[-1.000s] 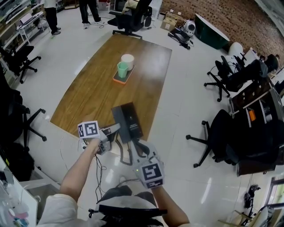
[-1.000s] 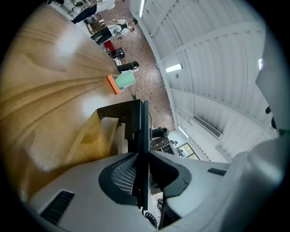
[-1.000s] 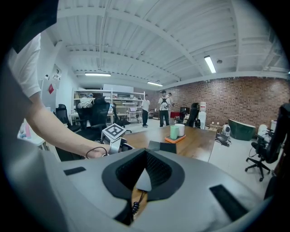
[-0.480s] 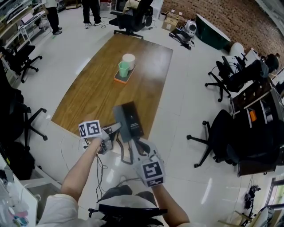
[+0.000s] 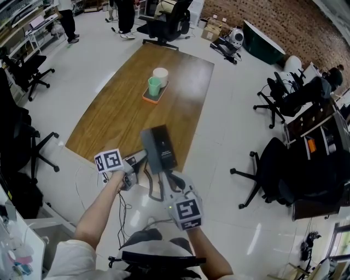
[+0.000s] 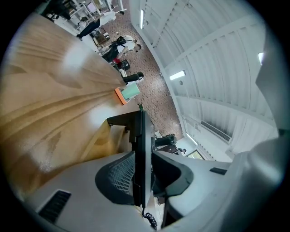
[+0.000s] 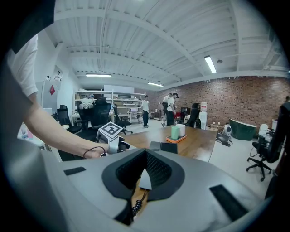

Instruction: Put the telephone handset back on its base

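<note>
The black telephone (image 5: 160, 149) sits at the near end of the wooden table (image 5: 120, 104); its handset (image 5: 147, 150) seems to lie along the base's left side. My left gripper (image 5: 138, 159) reaches it from the left. In the left gripper view a thin black slab of the phone (image 6: 141, 136) stands edge-on between the jaws, which are opening, and the right pad (image 6: 174, 174) is clear of it. My right gripper (image 5: 170, 183) hangs off the table's near edge with its tips together. The coiled cord (image 7: 135, 206) shows below its pads.
An orange tray with a green cup (image 5: 153, 86) and a white cup (image 5: 160, 75) stands mid-table. Office chairs (image 5: 273, 175) are on the right and left of the floor. People stand at the far end of the room (image 5: 124, 16).
The left gripper's marker cube has shifted slightly to the left. The telephone and the right gripper have kept their places.
</note>
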